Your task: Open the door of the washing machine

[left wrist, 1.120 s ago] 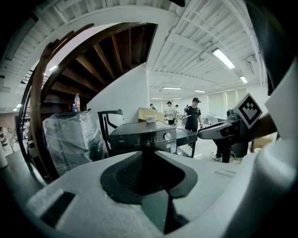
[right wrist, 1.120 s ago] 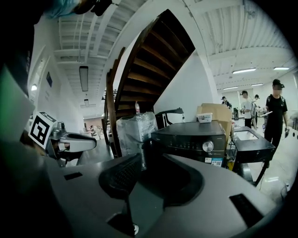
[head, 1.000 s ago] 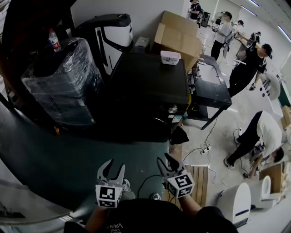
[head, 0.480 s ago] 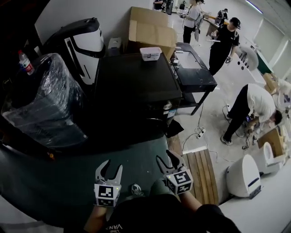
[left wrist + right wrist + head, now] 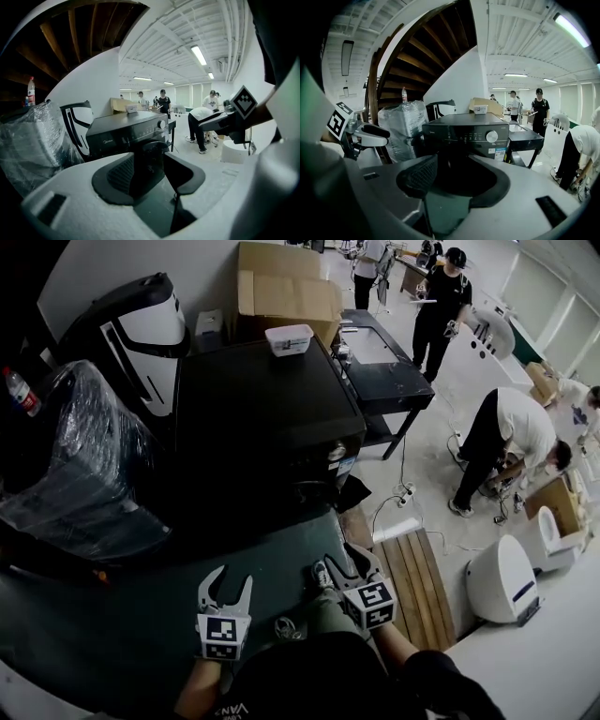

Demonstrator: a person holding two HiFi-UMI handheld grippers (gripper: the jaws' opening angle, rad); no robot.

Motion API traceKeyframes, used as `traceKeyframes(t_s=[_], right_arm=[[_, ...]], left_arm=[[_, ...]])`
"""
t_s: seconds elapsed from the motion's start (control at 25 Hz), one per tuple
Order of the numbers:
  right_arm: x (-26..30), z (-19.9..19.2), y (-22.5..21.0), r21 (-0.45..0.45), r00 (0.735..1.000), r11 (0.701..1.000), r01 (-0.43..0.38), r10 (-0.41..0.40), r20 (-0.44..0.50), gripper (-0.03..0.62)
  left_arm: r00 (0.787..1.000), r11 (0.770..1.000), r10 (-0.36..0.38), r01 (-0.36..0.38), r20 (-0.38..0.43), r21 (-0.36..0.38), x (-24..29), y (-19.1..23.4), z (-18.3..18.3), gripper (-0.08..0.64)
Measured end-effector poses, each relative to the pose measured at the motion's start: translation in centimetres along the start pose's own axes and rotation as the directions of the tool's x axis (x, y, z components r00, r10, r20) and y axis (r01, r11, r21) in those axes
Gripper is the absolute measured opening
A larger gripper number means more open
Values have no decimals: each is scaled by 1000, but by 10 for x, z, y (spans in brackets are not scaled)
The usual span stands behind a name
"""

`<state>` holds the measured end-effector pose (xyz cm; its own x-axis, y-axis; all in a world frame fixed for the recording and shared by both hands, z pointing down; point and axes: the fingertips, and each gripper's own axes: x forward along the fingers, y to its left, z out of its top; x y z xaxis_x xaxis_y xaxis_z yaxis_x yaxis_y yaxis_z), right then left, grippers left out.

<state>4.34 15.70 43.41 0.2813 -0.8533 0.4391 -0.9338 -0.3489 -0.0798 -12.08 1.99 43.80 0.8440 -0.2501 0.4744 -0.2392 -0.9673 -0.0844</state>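
Left gripper (image 5: pixel 234 576) and right gripper (image 5: pixel 339 561), whose jaws have just been opening and stand apart with nothing between them, remain well short of the washing machine (image 5: pixel 262 418); its front door (image 5: pixel 151 149) lies ahead, judged nearer the right gripper.

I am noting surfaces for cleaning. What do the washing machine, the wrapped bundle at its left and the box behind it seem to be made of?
Washing machine: black, smooth, probably painted metal with a glossy plastic panel; the top shows a soft sheen.
Wrapped bundle: clear plastic film, crinkled and shiny; the content is not clear.
Box: brown cardboard, matte, with folded flaps.
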Motion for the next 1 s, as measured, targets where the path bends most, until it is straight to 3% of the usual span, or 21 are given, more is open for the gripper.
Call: traceKeyframes(t_s=[0.4, 0.8, 1.0], right_arm=[[75, 3, -70, -71, 997, 997, -33, 28, -72, 193], [164, -17, -140, -84, 982, 991, -105, 90, -165, 193], [202, -37, -164, -150, 967, 974, -171, 138, -213, 193]], left_arm=[[997, 998, 33, -29, -68, 54, 91, 15, 13, 190], [987, 991, 5, 18, -162, 135, 212, 16, 18, 190], [974, 983, -15, 56, -228, 174, 264, 15, 9, 190]])
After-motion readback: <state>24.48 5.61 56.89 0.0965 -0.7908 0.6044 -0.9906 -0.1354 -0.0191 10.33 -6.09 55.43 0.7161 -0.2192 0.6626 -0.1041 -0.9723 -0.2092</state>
